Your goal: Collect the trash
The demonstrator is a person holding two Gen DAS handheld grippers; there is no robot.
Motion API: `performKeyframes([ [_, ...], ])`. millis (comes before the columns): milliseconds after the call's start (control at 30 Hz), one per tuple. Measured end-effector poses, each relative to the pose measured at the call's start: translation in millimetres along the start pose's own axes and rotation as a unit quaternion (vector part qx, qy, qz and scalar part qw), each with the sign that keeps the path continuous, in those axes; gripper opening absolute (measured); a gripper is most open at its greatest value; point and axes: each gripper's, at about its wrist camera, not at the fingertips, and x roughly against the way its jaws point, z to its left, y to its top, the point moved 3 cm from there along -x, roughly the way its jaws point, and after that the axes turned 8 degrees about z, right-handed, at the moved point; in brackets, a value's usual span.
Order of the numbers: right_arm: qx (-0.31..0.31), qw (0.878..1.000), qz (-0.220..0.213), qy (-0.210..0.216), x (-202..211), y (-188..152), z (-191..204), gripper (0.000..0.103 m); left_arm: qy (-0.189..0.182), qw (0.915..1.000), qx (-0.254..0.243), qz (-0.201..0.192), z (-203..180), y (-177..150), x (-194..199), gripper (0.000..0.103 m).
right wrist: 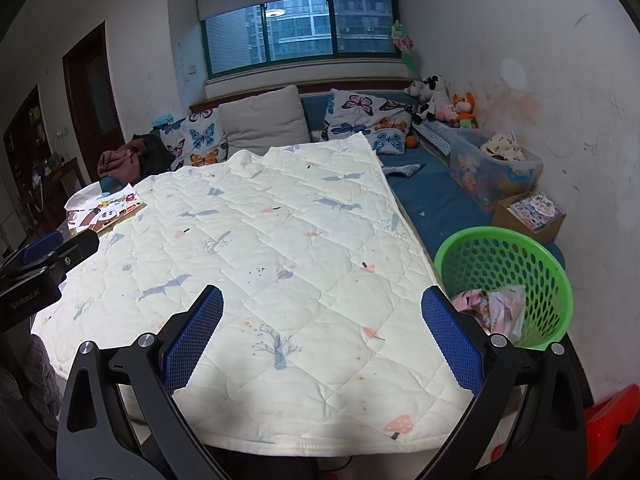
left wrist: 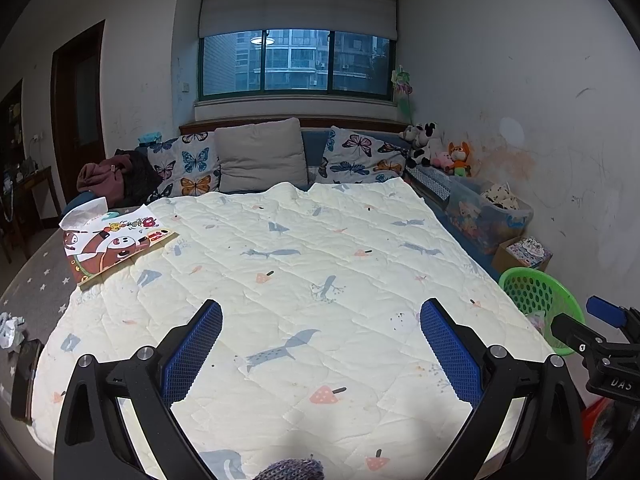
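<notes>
Covering the table, a cream quilted cloth [right wrist: 280, 240] is lying flat, both black-and-blue grippers, left [left wrist: 320, 344] and right [right wrist: 322, 336], hovering released above its near edge. Crumpled pink-and-white wrappers [right wrist: 490, 308] are sitting jumbled, showing no clear long axis, inside the round green perforated plastic basket [right wrist: 532, 256] off the table's right edge.

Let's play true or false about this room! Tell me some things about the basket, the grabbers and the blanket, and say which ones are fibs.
1. The basket is green. True.
2. The basket is empty. False: crumpled trash lies in it.
3. Both grabbers are open. True: the left gripper and the right gripper have their jaws spread wide and hold nothing.
4. The picture book lies in the middle of the blanket. False: it lies at the blanket's far left corner.
5. The basket stands on the blanket. False: it stands beside the blanket's right edge.
</notes>
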Motion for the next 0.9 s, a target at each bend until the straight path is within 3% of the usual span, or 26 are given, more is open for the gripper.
performKeyframes([
  [900,0.0,1.0,0.002,0.004,-1.4,-0.3,1.8,0.099,-0.004,1.0,0.003,0.007,-4.5,-3.5,-2.1,0.096],
])
